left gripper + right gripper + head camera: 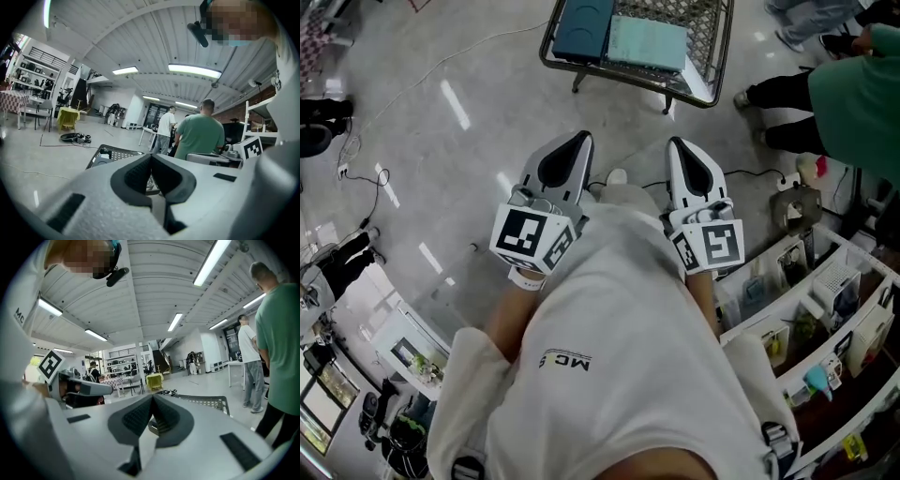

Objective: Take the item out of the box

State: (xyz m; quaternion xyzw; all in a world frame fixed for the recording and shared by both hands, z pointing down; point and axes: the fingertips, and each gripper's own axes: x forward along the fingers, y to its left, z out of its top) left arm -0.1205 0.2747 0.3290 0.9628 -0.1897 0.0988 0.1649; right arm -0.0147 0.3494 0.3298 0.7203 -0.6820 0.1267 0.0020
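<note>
A wire basket on legs (pixel 719 58) stands on the floor ahead of me, holding a dark blue box (pixel 584 28) and a teal flat item (pixel 649 42). Both grippers are held close to my chest, pointing forward, well short of the basket. My left gripper (pixel 566 150) is shut with nothing between its pads, and so is my right gripper (pixel 688 155). In the left gripper view the closed left gripper (pixel 151 157) points over the basket (pixel 112 154). The right gripper view shows the closed right gripper (pixel 152 397) with the basket (pixel 206 402) beyond it.
A person in a green shirt (pixel 855 94) stands at the right, near the basket. White shelves with small goods (pixel 825 309) run along the lower right. Cables (pixel 366 174) lie on the floor at the left, where another display stands (pixel 403 352).
</note>
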